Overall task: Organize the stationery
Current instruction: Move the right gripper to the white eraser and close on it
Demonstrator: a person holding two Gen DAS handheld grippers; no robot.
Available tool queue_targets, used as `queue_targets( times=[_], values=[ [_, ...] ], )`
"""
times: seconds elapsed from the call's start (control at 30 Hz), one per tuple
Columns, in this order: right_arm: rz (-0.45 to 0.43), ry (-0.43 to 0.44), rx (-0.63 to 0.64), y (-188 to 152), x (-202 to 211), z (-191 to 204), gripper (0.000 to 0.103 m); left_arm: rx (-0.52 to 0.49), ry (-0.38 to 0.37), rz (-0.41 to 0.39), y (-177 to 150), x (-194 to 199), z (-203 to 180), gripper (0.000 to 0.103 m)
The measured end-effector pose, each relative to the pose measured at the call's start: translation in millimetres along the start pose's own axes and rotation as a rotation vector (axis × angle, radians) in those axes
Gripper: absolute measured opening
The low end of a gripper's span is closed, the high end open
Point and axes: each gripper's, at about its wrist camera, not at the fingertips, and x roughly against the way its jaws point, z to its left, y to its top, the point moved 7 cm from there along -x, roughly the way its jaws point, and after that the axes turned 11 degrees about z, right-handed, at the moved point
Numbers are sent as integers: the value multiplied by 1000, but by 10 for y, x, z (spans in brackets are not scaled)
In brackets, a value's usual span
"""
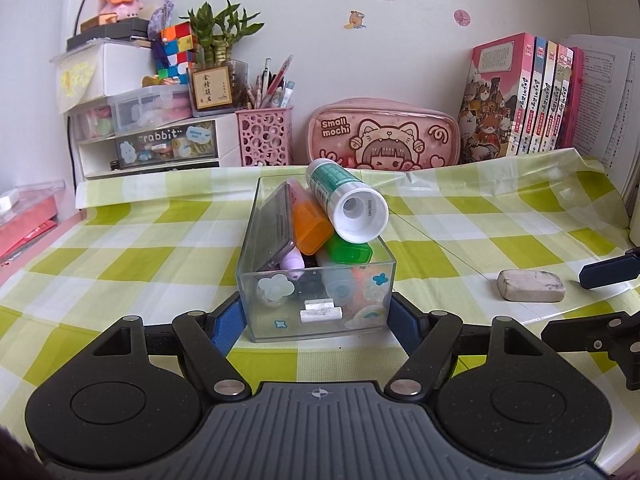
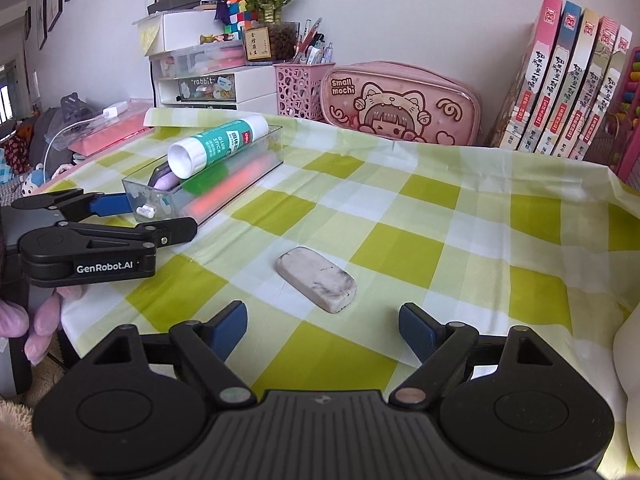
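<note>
one eraser (image 2: 316,280) lies loose on the counter (image 2: 440,216), just ahead of the right gripper (image 2: 322,326), jaws spread. the left gripper (image 1: 318,322) pinches the clear box's (image 1: 316,304) near end. centre the eraser between the pads, then close gently.
</note>
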Motion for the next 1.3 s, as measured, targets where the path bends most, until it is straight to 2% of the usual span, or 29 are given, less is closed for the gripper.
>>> queue_targets(
  times=[0.5,1.1,1.3],
  values=[
    [-32,13,21,29,-30,103,85,0,1,0,0,0,1,74],
    [-62,13,-8,68,-18,53,53,0,1,0,-1,-1,0,73],
    [-72,105,46,44,61,168,52,0,1,0,0,-2,0,73]
  ],
)
